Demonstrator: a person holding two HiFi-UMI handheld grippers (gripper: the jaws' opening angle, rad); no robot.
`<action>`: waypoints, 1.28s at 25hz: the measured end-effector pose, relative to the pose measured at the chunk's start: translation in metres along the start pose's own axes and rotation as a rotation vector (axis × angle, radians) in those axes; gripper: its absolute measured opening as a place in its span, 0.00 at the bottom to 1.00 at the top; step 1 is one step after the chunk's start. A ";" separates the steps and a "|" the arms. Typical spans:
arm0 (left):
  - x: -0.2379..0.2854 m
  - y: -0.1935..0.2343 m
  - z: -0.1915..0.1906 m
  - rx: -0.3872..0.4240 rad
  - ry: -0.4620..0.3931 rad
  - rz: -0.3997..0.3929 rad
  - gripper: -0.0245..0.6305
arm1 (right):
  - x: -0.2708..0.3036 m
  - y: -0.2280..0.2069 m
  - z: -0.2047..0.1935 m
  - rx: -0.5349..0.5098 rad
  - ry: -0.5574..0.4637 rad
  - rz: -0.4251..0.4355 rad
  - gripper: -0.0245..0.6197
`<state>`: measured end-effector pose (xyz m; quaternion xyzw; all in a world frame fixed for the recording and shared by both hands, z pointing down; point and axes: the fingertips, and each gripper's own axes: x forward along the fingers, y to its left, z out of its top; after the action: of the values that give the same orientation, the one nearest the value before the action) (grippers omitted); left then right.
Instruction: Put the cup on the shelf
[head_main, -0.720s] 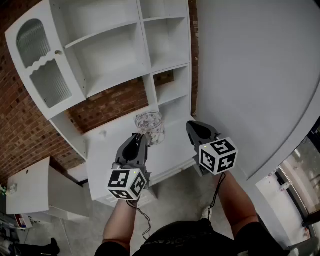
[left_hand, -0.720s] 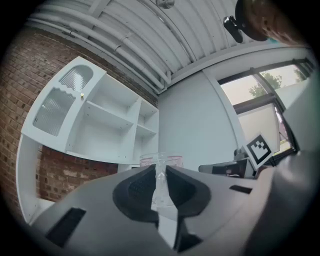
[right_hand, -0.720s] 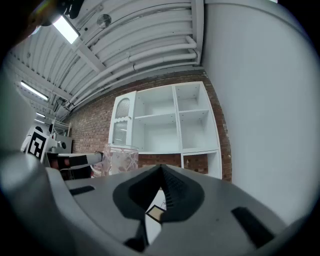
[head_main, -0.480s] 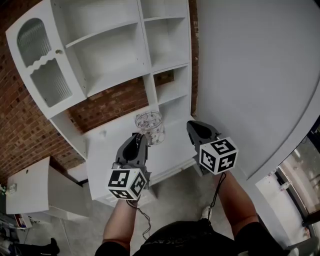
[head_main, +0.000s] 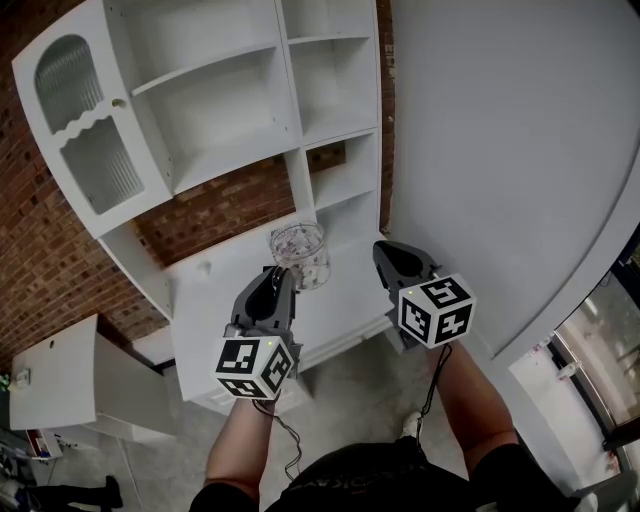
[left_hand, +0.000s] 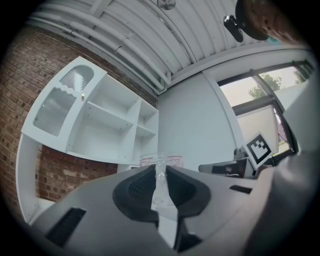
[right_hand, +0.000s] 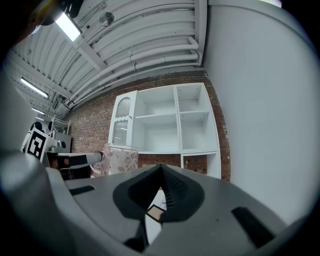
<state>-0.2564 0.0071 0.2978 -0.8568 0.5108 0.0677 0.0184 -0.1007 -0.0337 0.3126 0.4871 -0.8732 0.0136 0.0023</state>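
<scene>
A clear patterned glass cup (head_main: 299, 252) hangs above the white cabinet counter (head_main: 215, 295), below the open white shelves (head_main: 230, 110). My left gripper (head_main: 284, 272) is shut on the cup's near wall. In the left gripper view the glass wall of the cup (left_hand: 161, 161) stands pinched between the dark pads of that gripper (left_hand: 160, 174). My right gripper (head_main: 386, 252) hovers to the right of the cup, apart from it, its jaws shut on nothing. In the right gripper view the cup (right_hand: 120, 159) shows at the left, and the right gripper (right_hand: 161, 169) points at the shelves (right_hand: 165, 125).
The shelf unit has a glazed door (head_main: 85, 130) swung open at the left and a brick wall (head_main: 230, 205) behind it. A large white wall panel (head_main: 500, 150) stands close on the right. A low white cabinet (head_main: 60, 375) sits at the lower left.
</scene>
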 end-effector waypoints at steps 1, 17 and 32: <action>0.000 0.000 0.000 0.001 0.000 -0.001 0.11 | 0.001 0.000 0.000 0.001 0.000 0.000 0.04; 0.020 0.010 -0.003 0.005 0.007 0.003 0.11 | 0.026 -0.008 -0.001 0.016 0.000 0.018 0.04; 0.094 0.002 -0.015 0.014 0.015 0.048 0.11 | 0.067 -0.078 0.002 0.035 -0.007 0.070 0.04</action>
<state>-0.2124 -0.0770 0.2996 -0.8446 0.5319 0.0580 0.0187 -0.0696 -0.1321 0.3131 0.4562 -0.8894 0.0272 -0.0099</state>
